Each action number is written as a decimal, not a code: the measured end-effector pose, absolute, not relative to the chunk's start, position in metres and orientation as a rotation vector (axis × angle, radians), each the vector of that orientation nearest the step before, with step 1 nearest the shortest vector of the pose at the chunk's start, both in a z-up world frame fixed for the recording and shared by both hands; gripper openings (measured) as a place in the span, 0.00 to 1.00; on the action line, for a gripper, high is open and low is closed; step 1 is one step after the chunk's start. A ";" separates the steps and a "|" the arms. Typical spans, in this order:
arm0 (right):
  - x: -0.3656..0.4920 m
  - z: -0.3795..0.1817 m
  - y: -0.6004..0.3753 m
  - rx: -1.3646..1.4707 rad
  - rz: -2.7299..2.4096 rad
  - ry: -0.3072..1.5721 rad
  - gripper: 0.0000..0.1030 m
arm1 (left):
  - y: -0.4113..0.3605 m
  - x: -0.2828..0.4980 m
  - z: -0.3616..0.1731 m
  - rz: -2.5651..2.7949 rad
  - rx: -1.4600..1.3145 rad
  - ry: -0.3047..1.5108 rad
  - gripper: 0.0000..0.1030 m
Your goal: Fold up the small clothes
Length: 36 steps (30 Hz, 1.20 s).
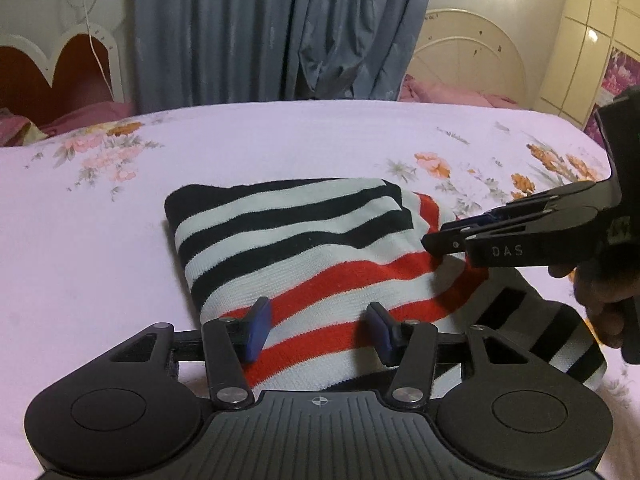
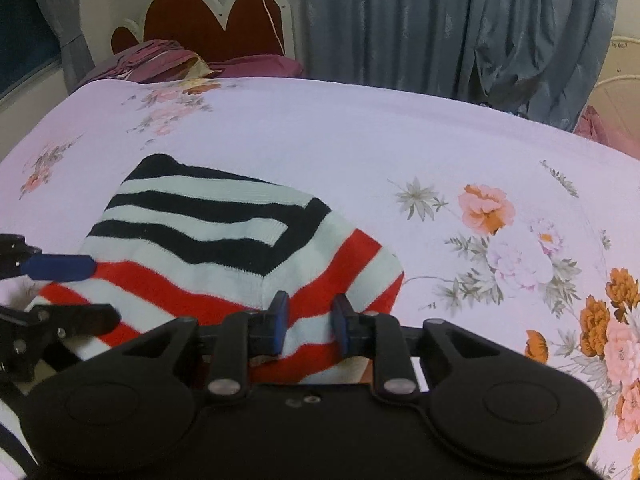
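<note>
A folded knit garment (image 1: 304, 236) with black-and-white and red-and-white stripes lies on the lilac floral bed sheet (image 1: 100, 240). My left gripper (image 1: 319, 331) hovers over its near red-striped edge, blue pads well apart and nothing pressed between them. In the right wrist view the left gripper (image 2: 90, 292) comes in from the left, open over the garment (image 2: 224, 240). My right gripper (image 2: 311, 322) sits low over the red-striped corner with a narrow gap; cloth shows through the gap, but the pads do not press on it. From the left wrist view, the right gripper (image 1: 448, 246) hangs just above the garment's right edge.
A hand (image 1: 600, 296) holds the right gripper at the frame's right side. Grey-blue curtains (image 1: 280, 32) hang behind the bed. A red and white headboard (image 2: 216, 20) and purple pillows (image 2: 160, 60) stand at the far left. Flat sheet extends right of the garment (image 2: 500, 232).
</note>
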State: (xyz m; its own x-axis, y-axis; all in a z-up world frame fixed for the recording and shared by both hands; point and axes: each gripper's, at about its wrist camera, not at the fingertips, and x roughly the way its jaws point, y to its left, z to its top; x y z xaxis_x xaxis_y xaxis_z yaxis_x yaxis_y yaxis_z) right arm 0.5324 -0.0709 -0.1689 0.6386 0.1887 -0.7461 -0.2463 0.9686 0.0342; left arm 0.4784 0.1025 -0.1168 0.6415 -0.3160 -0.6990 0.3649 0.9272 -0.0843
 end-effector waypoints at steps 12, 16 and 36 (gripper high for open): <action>0.447 -0.122 -0.070 -0.122 0.336 0.778 0.21 | 0.119 0.402 -0.092 -0.341 0.064 0.742 0.50; 0.424 -0.131 -0.061 -0.170 0.364 0.817 0.20 | 0.121 0.384 -0.094 -0.348 0.068 0.753 0.41; 0.391 -0.142 -0.077 -0.127 0.305 0.828 0.19 | 0.126 0.353 -0.126 -0.251 -0.010 0.854 0.41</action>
